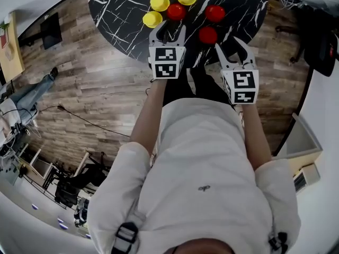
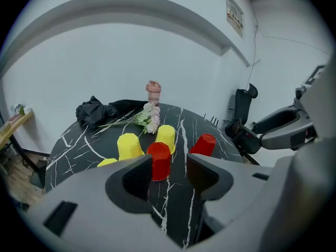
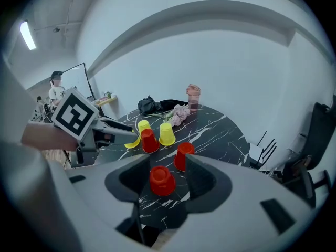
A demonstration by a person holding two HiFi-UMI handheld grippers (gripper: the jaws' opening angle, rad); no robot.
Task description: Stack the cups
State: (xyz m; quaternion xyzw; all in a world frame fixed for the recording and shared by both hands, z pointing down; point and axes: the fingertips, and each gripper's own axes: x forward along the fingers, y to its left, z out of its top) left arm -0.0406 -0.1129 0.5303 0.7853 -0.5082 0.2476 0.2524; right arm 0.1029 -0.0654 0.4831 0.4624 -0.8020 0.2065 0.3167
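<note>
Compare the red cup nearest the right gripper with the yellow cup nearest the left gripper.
The red cup is red, the yellow cup yellow. The red cup lies straight ahead of the right gripper's open jaws; the yellow cup sits left of the left gripper's aim. Both stand upside down.

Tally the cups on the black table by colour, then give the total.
Yellow cups: 3
Red cups: 3
Total: 6

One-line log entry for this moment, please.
left gripper: open, empty | right gripper: open, empty | red cups: three, unstacked | yellow cups: three, unstacked
</note>
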